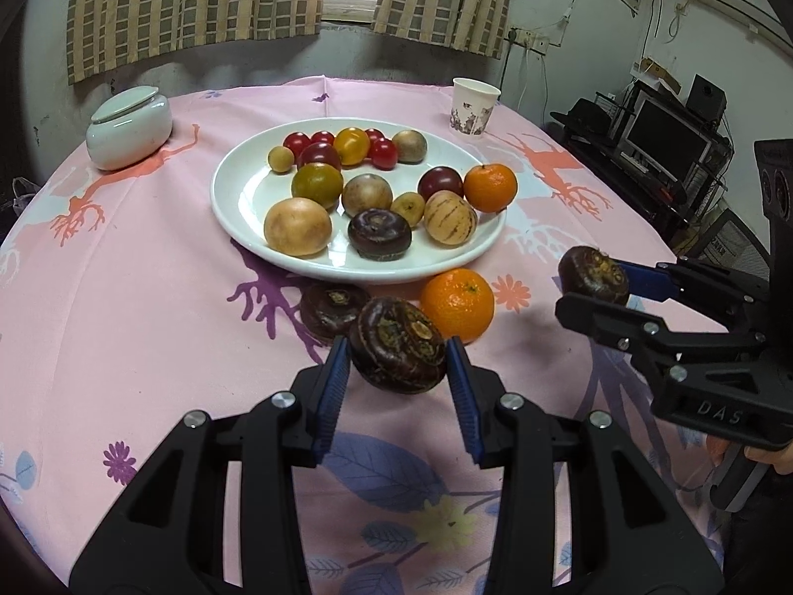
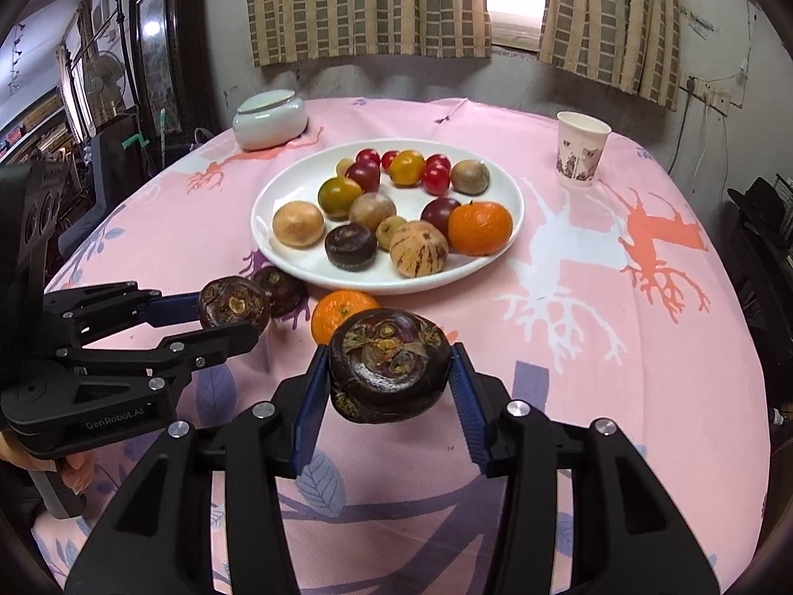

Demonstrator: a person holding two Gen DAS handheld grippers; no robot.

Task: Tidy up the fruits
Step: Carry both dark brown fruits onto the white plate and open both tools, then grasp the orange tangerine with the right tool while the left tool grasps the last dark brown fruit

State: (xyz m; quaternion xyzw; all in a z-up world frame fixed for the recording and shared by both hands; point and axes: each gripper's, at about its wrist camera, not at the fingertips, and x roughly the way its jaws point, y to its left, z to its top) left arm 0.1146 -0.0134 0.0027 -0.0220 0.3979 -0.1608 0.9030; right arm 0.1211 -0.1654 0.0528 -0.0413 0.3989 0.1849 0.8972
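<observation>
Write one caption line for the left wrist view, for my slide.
Left gripper and right gripper each hold a water chestnut above the tablecloth.

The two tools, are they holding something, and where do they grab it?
Yes. Left tool and right tool each pinch a dark water chestnut by its opposite sides.

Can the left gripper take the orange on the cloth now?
Probably not: the left gripper is already shut on a water chestnut, which hangs right before the orange; it must unload first.
</observation>
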